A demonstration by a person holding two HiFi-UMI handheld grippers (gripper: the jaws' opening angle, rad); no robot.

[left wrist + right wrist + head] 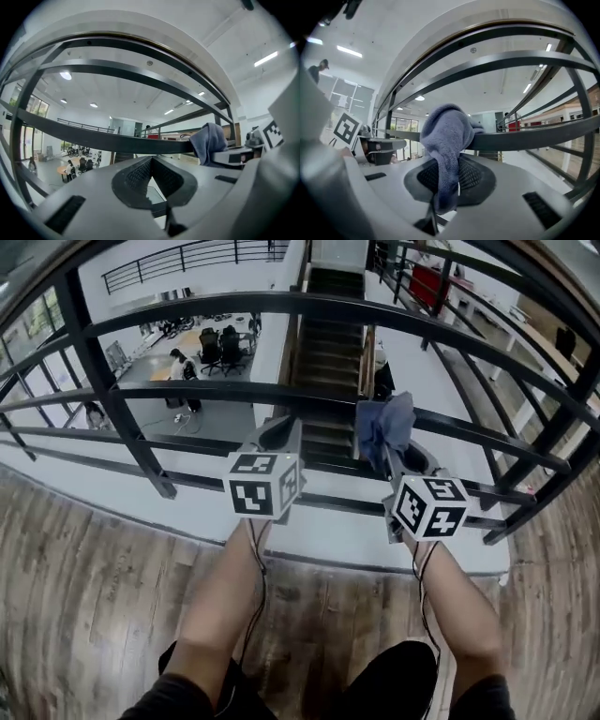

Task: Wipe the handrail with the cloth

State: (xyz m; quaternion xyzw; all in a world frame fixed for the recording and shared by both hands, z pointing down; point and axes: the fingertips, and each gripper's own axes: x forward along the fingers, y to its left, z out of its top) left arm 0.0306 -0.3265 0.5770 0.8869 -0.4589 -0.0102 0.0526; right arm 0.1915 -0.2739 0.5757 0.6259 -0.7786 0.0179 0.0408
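Observation:
The black metal handrail (216, 393) runs left to right in front of me, one of several horizontal bars. A blue-grey cloth (382, 426) is bunched over this bar, and my right gripper (397, 457) is shut on its lower part. In the right gripper view the cloth (446, 136) hangs from the bar (534, 138) down between the pads. My left gripper (277, 434) is shut and holds nothing, its tip just short of the same bar, left of the cloth. From the left gripper view the cloth (210, 140) sits on the bar (93, 139) to the right.
The wide top rail (309, 304) curves above, and a slanted post (117, 399) stands to the left. Beyond the railing lie a staircase (330, 343) and a lower floor with desks and people (202, 352). I stand on wood flooring (84, 596).

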